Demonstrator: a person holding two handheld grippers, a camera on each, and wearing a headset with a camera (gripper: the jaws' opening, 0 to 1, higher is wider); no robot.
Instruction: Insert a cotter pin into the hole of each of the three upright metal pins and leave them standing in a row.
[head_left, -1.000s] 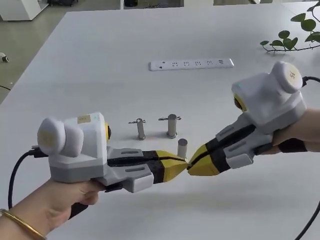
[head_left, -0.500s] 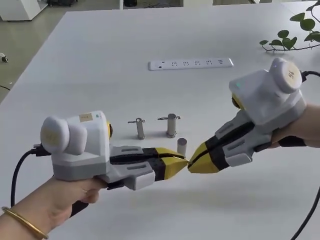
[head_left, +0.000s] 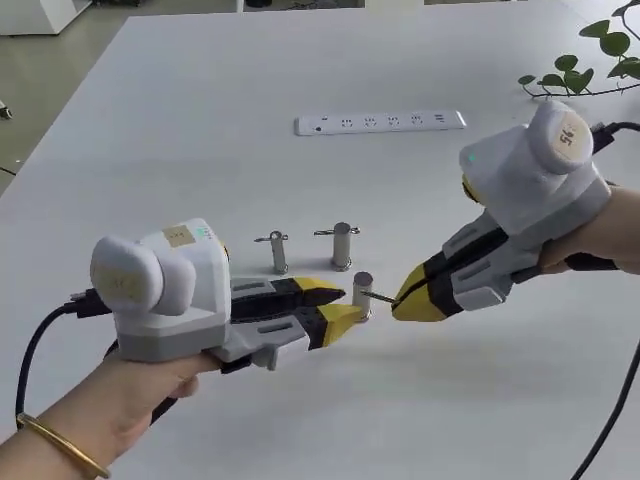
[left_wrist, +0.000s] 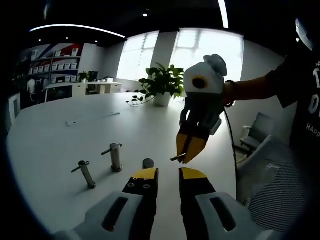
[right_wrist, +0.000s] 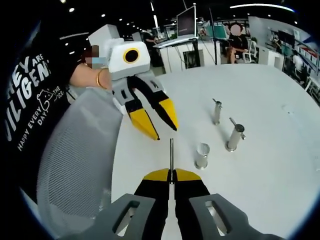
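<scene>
Since a moment before, my left gripper had drawn back from my right gripper and parted its jaws to a modest gap, holding nothing, just left of the bare metal pin. My right gripper was clamped on a cotter pin, whose tip lay just beside that pin's right side. Behind it on the worktop stood two fitted pins. My shirt print partly read "EVERY DAY".
</scene>
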